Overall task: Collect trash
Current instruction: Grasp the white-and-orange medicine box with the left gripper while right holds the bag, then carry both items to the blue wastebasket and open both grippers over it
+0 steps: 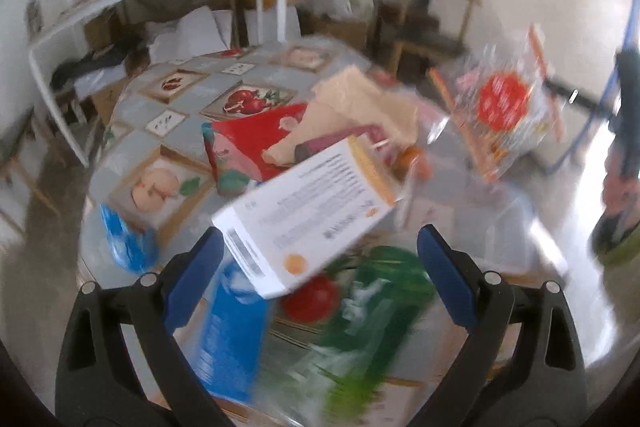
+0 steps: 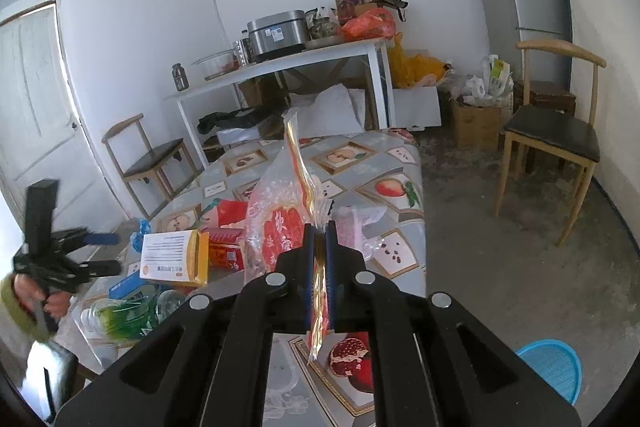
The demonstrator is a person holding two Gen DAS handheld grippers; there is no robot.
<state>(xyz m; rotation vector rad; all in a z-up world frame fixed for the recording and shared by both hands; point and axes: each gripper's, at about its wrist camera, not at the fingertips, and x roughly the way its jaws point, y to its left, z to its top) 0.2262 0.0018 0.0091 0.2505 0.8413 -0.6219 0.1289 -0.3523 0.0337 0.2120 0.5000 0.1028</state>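
The collecting has begun but most of it is left. The right gripper (image 2: 319, 239) has its fingers clenched on the edge of a clear plastic wrapper (image 2: 276, 227) with red print, which hangs lifted off the desk (image 2: 404, 163) and rises ahead of the fingertips. That is the one piece of trash in hand.

The left gripper (image 1: 320, 259) has its fingers released and spread wide, with nothing pressed between them. Just ahead of and between its fingertips lies a white and orange carton (image 1: 308, 211), apparently resting on the other litter rather than held. Under and just in front of the fingers are a blue box (image 1: 230, 327) and a green-labelled plastic bottle (image 1: 372, 315). Further ahead sit a red carton (image 1: 256, 139) and crumpled beige paper (image 1: 360, 107).

So several items remain on the desk. A blue basket (image 2: 554, 367) shows on the floor to the right of the right fingers; whether it is the bin cannot be told.
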